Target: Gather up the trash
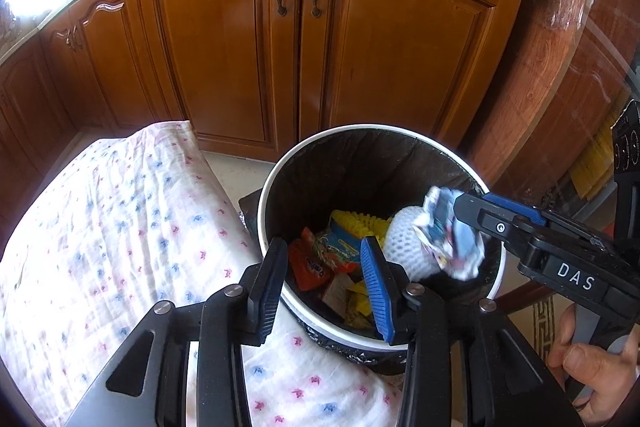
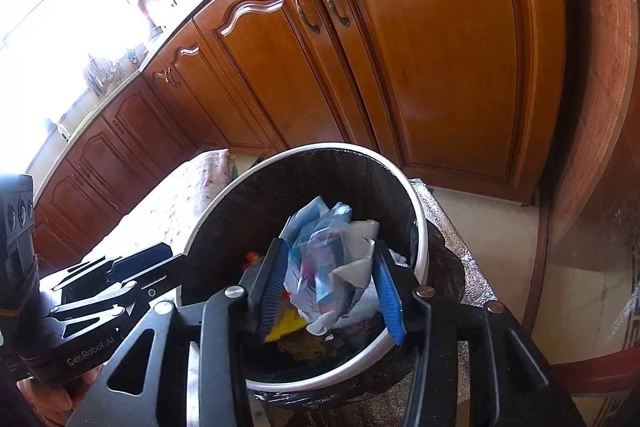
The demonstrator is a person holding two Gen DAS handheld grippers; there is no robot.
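Both grippers hang over the bin (image 1: 276, 171), which stands before the cupboard doors (image 1: 224, 39). The left gripper (image 1: 326, 283) is parted and empty above the wrappers (image 1: 320, 259) inside. The right gripper (image 2: 330, 291) has a crumpled wrapper (image 2: 328, 267) between its spread fingers above the bin's mouth; whether they pinch it I cannot tell.

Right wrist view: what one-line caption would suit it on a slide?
Right gripper holds a crumpled plastic wrapper between parted jaws over a white bin lined with a black bag.
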